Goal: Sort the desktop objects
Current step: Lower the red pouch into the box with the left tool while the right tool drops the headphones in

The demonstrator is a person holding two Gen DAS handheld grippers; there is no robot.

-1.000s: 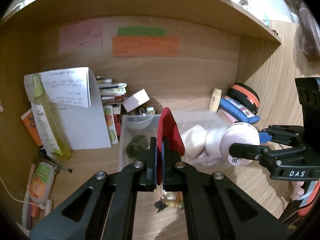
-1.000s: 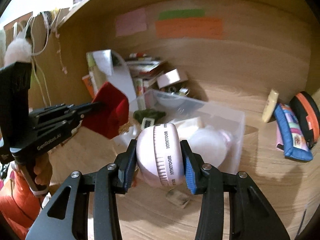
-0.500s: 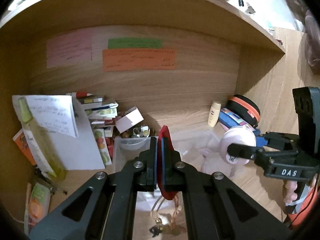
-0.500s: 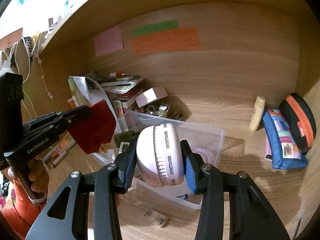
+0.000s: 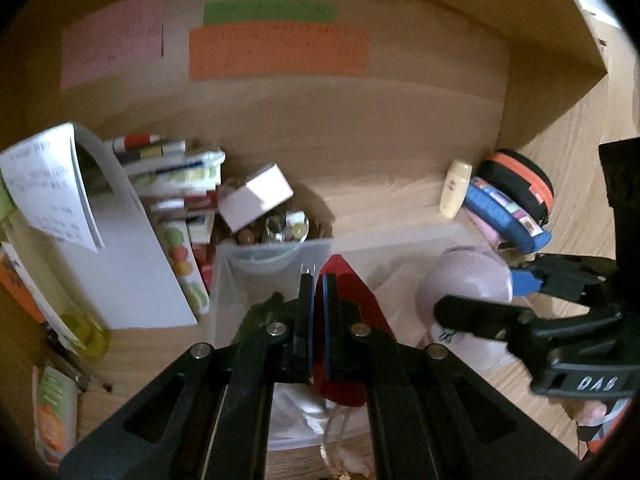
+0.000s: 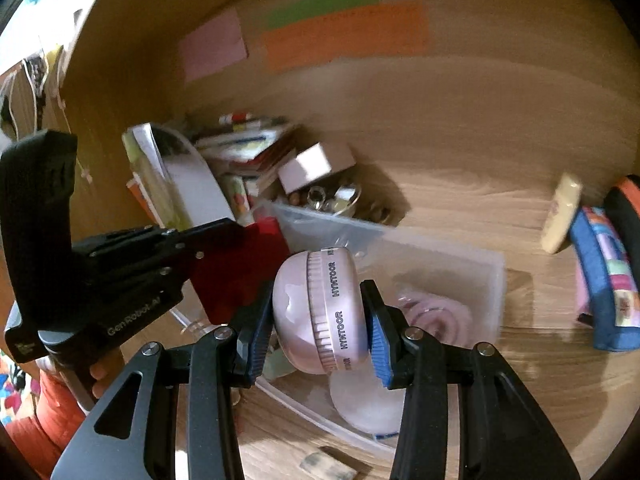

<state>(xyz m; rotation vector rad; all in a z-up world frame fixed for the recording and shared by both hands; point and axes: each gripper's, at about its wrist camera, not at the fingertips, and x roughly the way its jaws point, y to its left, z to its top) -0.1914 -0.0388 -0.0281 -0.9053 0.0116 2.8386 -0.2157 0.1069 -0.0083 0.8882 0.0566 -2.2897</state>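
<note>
My left gripper [image 5: 316, 280] is shut on a flat red pouch [image 5: 348, 320] and holds it over a clear plastic bin [image 5: 276, 252] on the wooden desk. My right gripper [image 6: 318, 312] is shut on a round pale pink case [image 6: 320, 312] marked HYMTOOR and holds it above the same bin [image 6: 440, 256]. The pink case shows in the left wrist view [image 5: 468, 280], to the right of the pouch. The pouch shows in the right wrist view [image 6: 240, 272], left of the case. The bin holds pale pink and white soft items [image 6: 432, 316].
Books and a white notebook [image 5: 120, 264] stand at the left. A white box [image 5: 256, 196] and a bowl of small items [image 5: 284, 224] lie behind the bin. A cream tube [image 5: 454, 188], a blue pouch [image 5: 504, 216] and a black-orange case [image 5: 520, 176] lie at the right. Coloured notes [image 5: 276, 52] hang on the back wall.
Both grippers have moved forward and closer together over the bin, still holding the red pouch and the pink case. The views are blurred by the motion.
</note>
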